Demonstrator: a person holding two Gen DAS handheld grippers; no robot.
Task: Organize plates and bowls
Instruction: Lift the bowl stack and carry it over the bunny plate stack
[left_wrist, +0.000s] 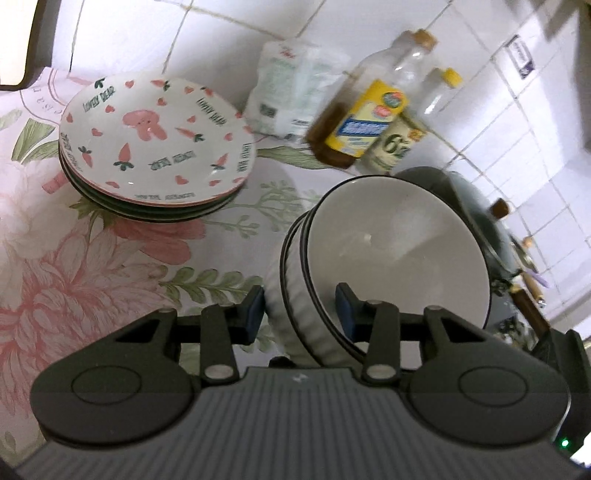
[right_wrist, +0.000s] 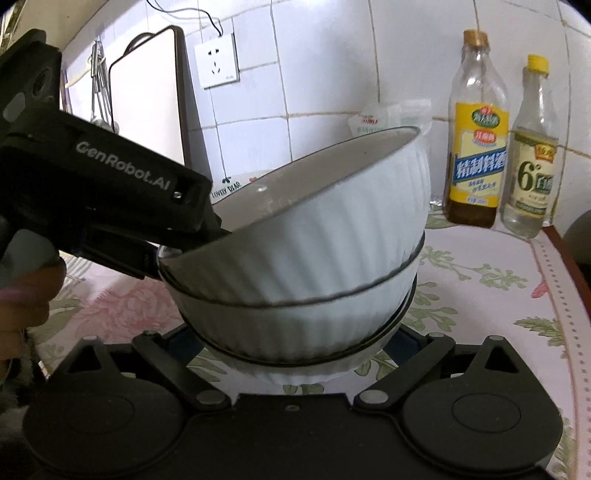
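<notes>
Three white ribbed bowls with dark rims are nested. In the left wrist view my left gripper (left_wrist: 300, 314) is shut on the rims of the top two bowls (left_wrist: 388, 251), one pad inside and one outside. They tilt steeply. In the right wrist view the left gripper (right_wrist: 207, 236) comes in from the left onto the upper bowl (right_wrist: 332, 206). My right gripper (right_wrist: 291, 332) stands wide, its fingers against the sides of the lowest bowl (right_wrist: 295, 363); its pads are mostly hidden. A stack of plates (left_wrist: 155, 144) with pink rabbit and carrot prints sits at the back left.
Two bottles (right_wrist: 476, 147) (right_wrist: 530, 158) and a white plastic bag (left_wrist: 291, 92) stand by the tiled wall. A dark lidded pot (left_wrist: 465, 206) sits to the right of the bowls. A floral cloth (left_wrist: 74, 280) covers the table, whose edge (right_wrist: 565, 258) runs on the right. A white board (right_wrist: 147, 96) leans at the back left.
</notes>
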